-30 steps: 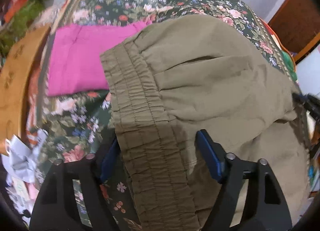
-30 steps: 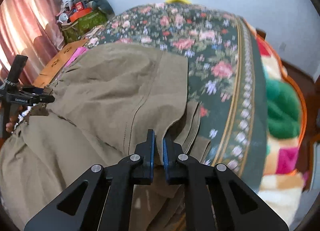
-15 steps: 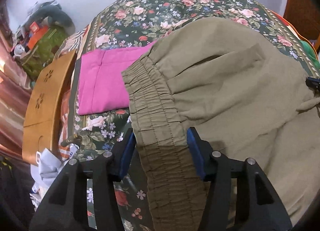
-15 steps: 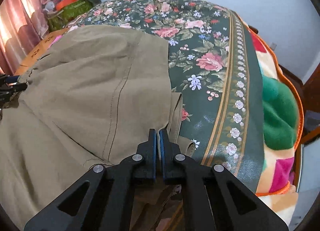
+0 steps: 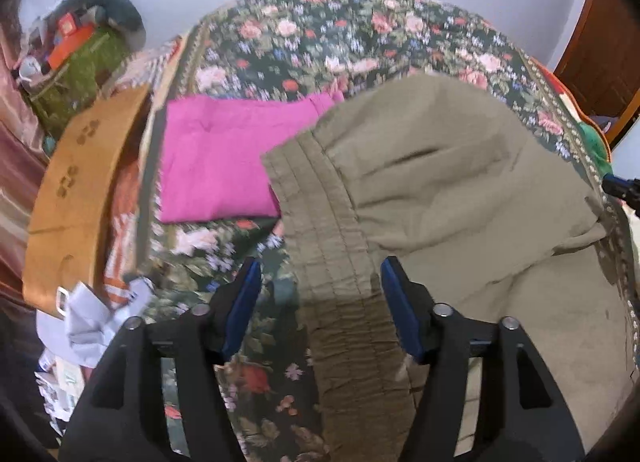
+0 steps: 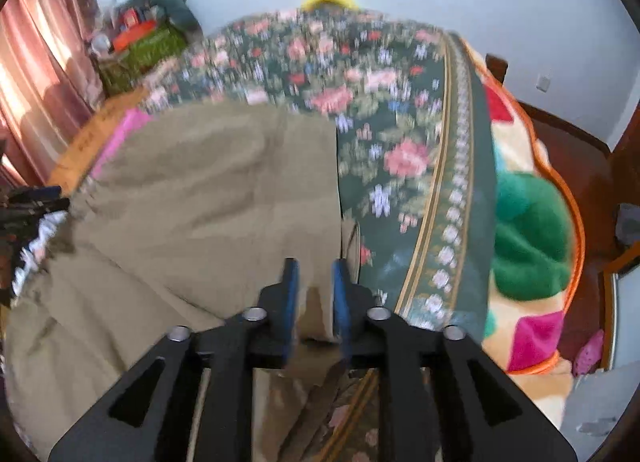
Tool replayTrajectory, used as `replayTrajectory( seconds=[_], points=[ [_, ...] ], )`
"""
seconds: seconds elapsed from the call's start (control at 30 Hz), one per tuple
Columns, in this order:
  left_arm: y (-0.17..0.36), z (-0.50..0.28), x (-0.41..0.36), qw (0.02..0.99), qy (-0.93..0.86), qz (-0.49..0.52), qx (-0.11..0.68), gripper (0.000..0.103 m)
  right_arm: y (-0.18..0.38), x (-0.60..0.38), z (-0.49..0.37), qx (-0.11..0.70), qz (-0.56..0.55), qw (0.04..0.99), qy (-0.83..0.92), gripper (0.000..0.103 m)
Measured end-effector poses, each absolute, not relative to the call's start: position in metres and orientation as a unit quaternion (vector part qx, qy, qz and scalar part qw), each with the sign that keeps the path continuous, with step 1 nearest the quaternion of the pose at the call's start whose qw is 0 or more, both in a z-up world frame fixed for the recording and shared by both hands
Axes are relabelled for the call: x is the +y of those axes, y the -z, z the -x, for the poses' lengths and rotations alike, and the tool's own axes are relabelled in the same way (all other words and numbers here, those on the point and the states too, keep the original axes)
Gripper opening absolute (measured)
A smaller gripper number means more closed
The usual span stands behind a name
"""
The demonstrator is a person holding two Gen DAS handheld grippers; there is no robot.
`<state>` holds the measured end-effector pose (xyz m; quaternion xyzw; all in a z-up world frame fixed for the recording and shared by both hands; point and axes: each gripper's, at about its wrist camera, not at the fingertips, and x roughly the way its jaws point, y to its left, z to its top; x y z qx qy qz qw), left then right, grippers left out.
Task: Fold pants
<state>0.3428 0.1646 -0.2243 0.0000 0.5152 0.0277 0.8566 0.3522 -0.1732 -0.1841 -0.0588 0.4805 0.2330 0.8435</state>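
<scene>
Olive-green pants lie folded over on a floral bedspread; the elastic waistband runs toward me in the left wrist view. My left gripper is open, its blue pads either side of the waistband, not pinching it. In the right wrist view the pants spread to the left. My right gripper is open a little, its pads straddling the cloth's right edge without holding it. The view is motion-blurred.
A folded pink garment lies beside the waistband, partly under it. A wooden board and crumpled paper are at the bed's left edge. A colourful blanket covers the right side. Clutter sits at the far left corner.
My right gripper has opened and let go of the pants' edge. My left gripper has opened wider and drawn back from the waistband. Both cameras have tilted up.
</scene>
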Motion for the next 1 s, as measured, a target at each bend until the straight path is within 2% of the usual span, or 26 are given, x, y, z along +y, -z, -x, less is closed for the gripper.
replayTrajectory(
  seconds=[0.07,0.1,0.17,0.23,0.47,0.8,1.0],
  points=[
    [0.212,-0.344,0.169,0.864,-0.026,0.007,0.503,0.074,0.166,-0.172,-0.351,0.459,0.053,0.855,-0.234,0.039],
    [0.205,-0.346,0.172,0.868,-0.024,0.013,0.496,0.075,0.158,-0.172,-0.352,0.449,0.050,0.861,-0.234,0.043],
    [0.195,-0.350,0.178,0.874,-0.020,0.025,0.484,0.086,0.142,-0.170,-0.356,0.433,0.036,0.870,-0.234,0.055],
    [0.187,-0.359,0.185,0.880,-0.031,0.033,0.472,0.089,0.131,-0.166,-0.365,0.420,0.018,0.875,-0.240,0.056],
    [0.193,-0.395,0.205,0.875,-0.043,0.053,0.479,0.089,0.132,-0.144,-0.406,0.408,0.022,0.881,-0.236,0.061],
    [0.249,-0.438,0.220,0.851,-0.049,0.087,0.515,0.089,0.204,-0.113,-0.478,0.491,0.024,0.845,-0.211,0.061],
    [0.277,-0.455,0.220,0.839,-0.038,0.089,0.535,0.089,0.243,-0.109,-0.513,0.528,-0.012,0.827,-0.195,0.061]
  ],
)
